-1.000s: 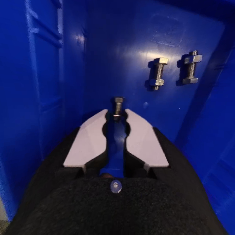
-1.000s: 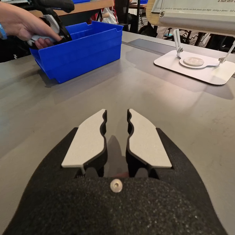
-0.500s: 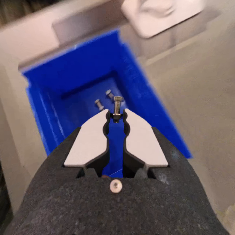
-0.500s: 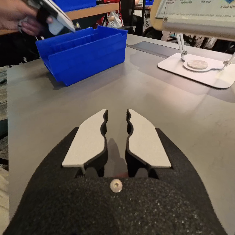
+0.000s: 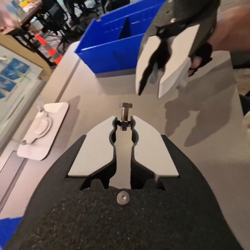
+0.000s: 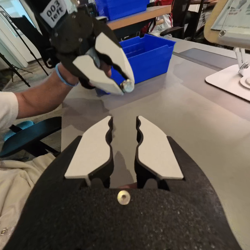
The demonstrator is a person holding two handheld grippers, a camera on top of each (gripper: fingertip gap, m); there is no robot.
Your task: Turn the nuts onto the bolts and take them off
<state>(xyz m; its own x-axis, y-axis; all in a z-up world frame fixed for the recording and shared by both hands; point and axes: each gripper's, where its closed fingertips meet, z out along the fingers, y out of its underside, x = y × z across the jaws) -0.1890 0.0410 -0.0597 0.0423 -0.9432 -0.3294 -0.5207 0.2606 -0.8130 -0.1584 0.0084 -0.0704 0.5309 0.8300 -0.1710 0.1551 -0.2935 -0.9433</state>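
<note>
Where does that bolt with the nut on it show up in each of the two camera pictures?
Left wrist view: the bolt sits at the centre, head pointing away, the left gripper pinching its nut.
Right wrist view: upper middle, only the bolt's head end shows, at the tips of the left gripper.
Shared landmark: the blue bin on the grey table, behind the bolt in both.

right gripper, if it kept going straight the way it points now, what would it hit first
Probably the bare grey table. The right gripper is open and empty, angled down at the tabletop. The left gripper, shut on the nut and bolt, sits up and left of that line, though depth is unclear.
</note>
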